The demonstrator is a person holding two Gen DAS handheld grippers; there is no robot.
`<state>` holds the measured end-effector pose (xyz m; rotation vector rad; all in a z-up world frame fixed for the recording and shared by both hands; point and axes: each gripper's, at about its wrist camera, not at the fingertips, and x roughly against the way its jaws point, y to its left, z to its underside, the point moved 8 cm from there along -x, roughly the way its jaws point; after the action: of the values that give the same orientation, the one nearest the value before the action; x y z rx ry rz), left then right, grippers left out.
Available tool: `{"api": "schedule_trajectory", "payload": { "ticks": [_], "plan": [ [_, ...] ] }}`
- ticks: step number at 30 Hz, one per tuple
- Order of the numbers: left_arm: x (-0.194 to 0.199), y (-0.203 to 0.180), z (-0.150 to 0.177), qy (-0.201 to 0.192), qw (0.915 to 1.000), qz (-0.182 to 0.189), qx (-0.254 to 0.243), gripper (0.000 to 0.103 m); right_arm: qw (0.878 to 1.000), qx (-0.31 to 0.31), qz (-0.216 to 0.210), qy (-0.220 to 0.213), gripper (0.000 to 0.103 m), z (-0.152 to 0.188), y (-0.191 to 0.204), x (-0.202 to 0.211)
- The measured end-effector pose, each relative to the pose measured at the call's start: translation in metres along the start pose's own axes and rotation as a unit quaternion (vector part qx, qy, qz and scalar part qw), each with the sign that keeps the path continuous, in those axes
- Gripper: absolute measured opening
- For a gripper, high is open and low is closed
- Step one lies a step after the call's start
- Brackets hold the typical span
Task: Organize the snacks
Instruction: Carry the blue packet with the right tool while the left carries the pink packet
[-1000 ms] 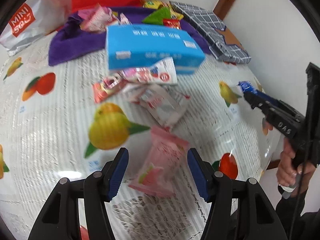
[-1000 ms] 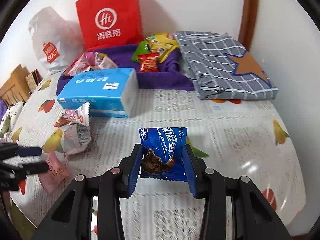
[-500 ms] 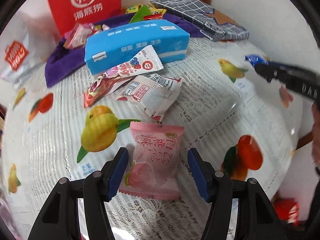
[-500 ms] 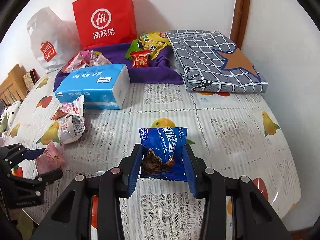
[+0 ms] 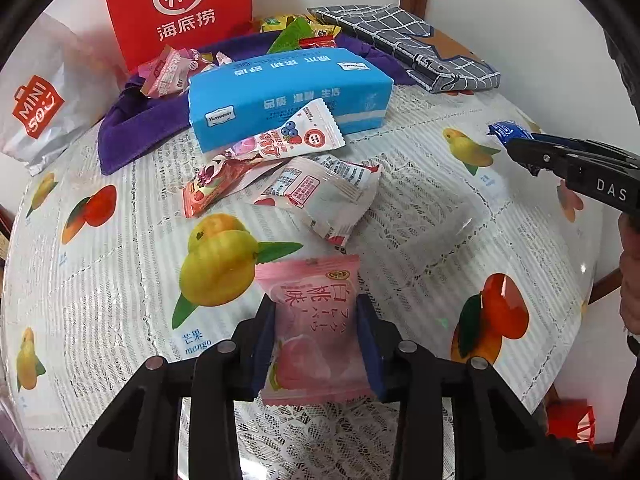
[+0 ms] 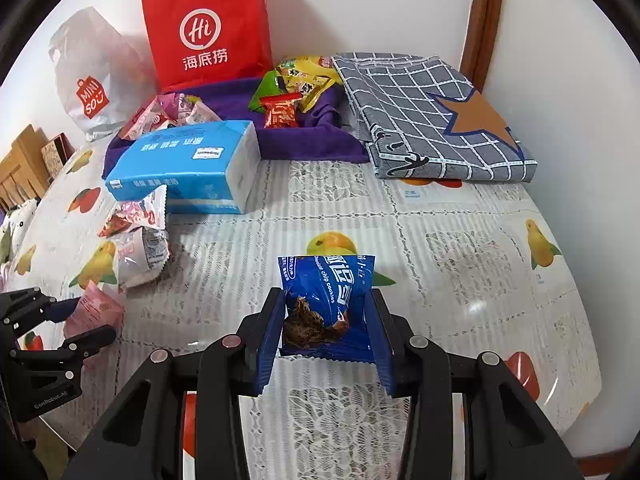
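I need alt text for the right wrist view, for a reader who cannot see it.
The right gripper is shut on a blue cookie packet above a fruit-print tablecloth. Behind lie a blue tissue pack, a purple cloth with snacks and a red paper bag; at left, the left gripper holds a pink packet.

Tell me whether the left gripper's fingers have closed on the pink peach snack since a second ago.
Yes. The left gripper now pinches the pink peach snack, lifted nearer the camera, away from the yellow fruit print.

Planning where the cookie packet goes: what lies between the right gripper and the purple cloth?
In the right wrist view, only bare tablecloth lies between the right gripper, shut on the blue cookie packet, and the purple cloth.
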<state>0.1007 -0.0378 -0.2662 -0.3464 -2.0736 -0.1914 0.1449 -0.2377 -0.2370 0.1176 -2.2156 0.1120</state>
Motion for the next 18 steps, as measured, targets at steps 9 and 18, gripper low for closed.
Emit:
{"api": "schedule_trajectory", "payload": {
  "ticks": [9,18],
  "plan": [
    [0.014,0.011,-0.006,-0.012,0.9998,0.005,0.013,0.036,1.000,0.006,-0.006,-0.010,0.041,-0.012,0.014,0.008],
    [0.037,0.027,-0.026,-0.036,0.9983,0.017,0.042,0.036,1.000,0.013,-0.016,-0.022,0.041,-0.027,0.028,0.016]
  ]
}}
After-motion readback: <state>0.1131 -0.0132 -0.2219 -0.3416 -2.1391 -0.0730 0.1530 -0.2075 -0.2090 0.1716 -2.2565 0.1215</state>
